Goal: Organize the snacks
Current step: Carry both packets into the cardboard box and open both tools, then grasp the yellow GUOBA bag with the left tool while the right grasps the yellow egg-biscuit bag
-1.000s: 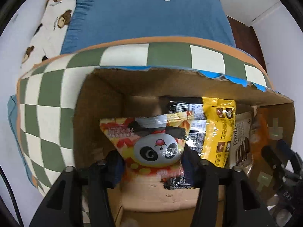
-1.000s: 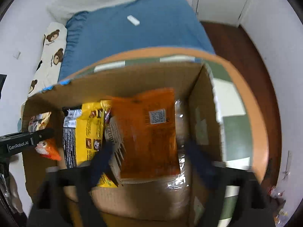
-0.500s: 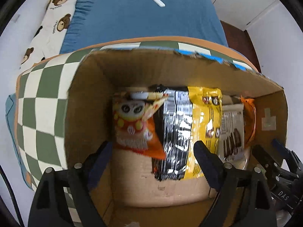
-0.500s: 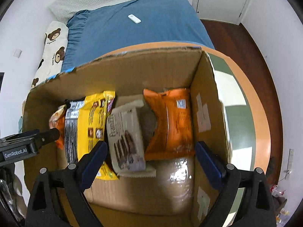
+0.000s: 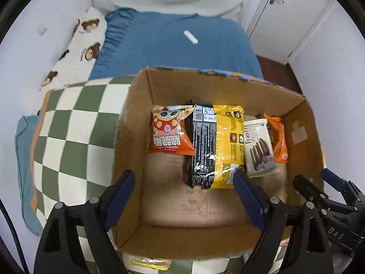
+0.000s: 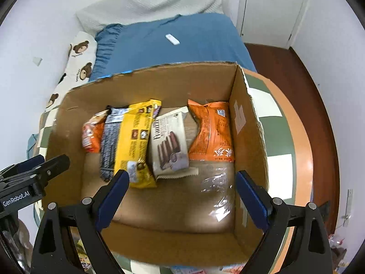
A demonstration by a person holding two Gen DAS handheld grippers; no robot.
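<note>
Brown cardboard forms the open box (image 5: 303, 123) on a round table (image 5: 68, 123) covered in a green-and-white checked cloth with an orange border. Five snack packets lie side by side in a row against the box's far wall. From the left wall: an orange bag (image 5: 170, 132) printed with a cartoon face, a black packet (image 5: 203, 146), a yellow packet (image 5: 229, 141), a cream wafer packet (image 5: 259, 147) and an orange packet (image 6: 211, 132) near the right wall. The black and yellow packets overlap, and the cream one leans on the yellow one's edge. A strip of clear tape glints on the box floor near the right wall, in front of the orange packet. The near half of the box floor is bare cardboard.

The left gripper (image 5: 183, 185) hangs above the near left part of the box, its jaws wide apart and having just been opening, with nothing between them. The right gripper (image 6: 182, 183) hovers above the near right part, jaws spread wide and empty.

Beyond the table's far edge lie a blue bed (image 5: 178, 50), a small white object (image 5: 190, 37) on it, and a bear-print pillow (image 5: 77, 50). More wrappers show at the table's near edge below the box.
</note>
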